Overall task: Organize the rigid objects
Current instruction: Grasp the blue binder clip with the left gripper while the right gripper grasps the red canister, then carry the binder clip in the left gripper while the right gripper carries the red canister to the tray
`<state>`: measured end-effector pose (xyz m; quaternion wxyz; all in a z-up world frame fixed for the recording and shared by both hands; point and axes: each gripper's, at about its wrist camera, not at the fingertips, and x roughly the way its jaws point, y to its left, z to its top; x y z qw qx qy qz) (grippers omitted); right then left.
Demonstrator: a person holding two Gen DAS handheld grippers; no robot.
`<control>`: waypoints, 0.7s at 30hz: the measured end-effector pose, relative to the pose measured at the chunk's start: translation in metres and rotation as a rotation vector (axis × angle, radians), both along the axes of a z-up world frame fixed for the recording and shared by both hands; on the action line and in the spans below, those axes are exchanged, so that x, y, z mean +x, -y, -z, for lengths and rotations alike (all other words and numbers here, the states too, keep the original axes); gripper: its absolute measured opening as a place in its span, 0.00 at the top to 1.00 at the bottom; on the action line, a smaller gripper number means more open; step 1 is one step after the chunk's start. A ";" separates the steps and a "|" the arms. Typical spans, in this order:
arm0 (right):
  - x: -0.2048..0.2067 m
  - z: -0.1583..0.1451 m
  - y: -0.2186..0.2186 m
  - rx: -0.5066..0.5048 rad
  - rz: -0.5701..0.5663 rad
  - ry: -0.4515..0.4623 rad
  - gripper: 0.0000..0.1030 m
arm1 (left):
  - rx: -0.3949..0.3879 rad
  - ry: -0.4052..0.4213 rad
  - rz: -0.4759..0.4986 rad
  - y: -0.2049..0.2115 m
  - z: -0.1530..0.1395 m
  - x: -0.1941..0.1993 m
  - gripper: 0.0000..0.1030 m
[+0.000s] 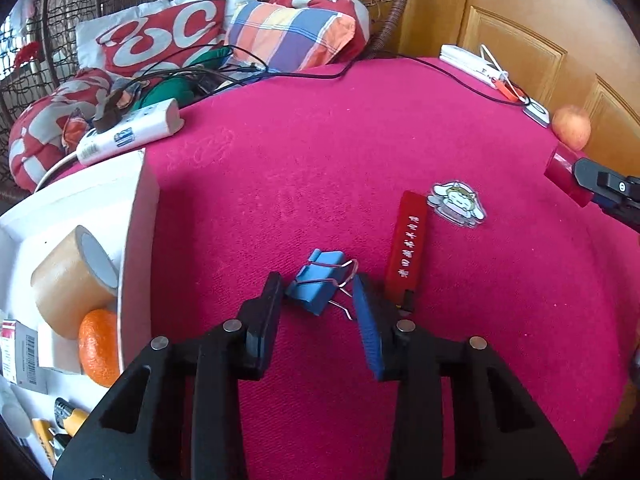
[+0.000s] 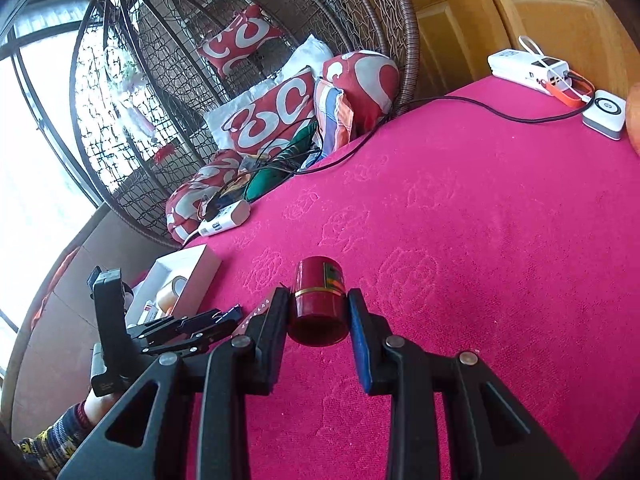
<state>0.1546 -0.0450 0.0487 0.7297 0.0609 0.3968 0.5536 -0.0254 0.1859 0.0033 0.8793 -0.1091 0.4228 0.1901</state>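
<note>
Fingers of the left gripper (image 1: 318,294) straddle a blue binder clip (image 1: 318,286) lying on the pink-covered bench (image 1: 320,160). The left pad seems to touch the clip body, while the right one stands just beside the wire handles, so no firm clamp shows yet. Lying flat on its side, the clip offers its broad faces to the pads, which probably explains the steep downward approach.

Just beyond the clip lies a red tag (image 1: 406,240), and past that a cartoon sticker (image 1: 456,202), both flat on the cloth and untouched.

To the left, a white box (image 1: 136,240) already holds a tape roll (image 1: 68,276) and an orange (image 1: 98,346); it looks like the collecting place, so the clip likely goes there.

The right gripper (image 2: 320,308) is clamped on a red cylinder (image 2: 320,300), carried clear of the cloth, presumably bound for the same box.

The left wrist view shows only one end of that cylinder at its right edge, plus an apple (image 1: 572,126) at the far rim. The right wrist view alone shows the full grip, a patterned sleeve (image 2: 52,440) behind the left gripper, and a white charger (image 2: 528,66) at the bench's far corner, with cushions (image 2: 272,116) in a wicker chair beyond.
</note>
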 end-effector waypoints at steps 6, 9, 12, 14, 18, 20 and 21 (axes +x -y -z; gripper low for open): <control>-0.003 -0.001 0.002 0.004 -0.004 -0.002 0.72 | 0.005 0.005 0.025 0.000 0.001 0.007 0.60; -0.006 -0.003 0.003 0.002 -0.007 0.012 0.72 | 0.014 0.009 0.033 0.003 0.001 0.006 0.68; -0.009 -0.009 0.006 0.013 -0.004 0.036 0.72 | 0.005 0.030 0.018 0.004 -0.004 0.001 0.77; -0.010 -0.015 0.010 0.029 -0.002 0.055 0.72 | 0.000 0.043 0.005 0.005 -0.008 -0.005 0.79; -0.017 -0.030 0.015 0.064 -0.003 0.085 0.72 | 0.001 0.061 -0.007 0.011 -0.015 -0.016 0.80; -0.021 -0.036 0.017 0.078 -0.006 0.095 0.72 | 0.009 0.071 -0.016 0.014 -0.018 -0.020 0.80; -0.023 -0.038 0.017 0.084 -0.009 0.098 0.72 | 0.007 0.076 -0.018 0.015 -0.019 -0.022 0.80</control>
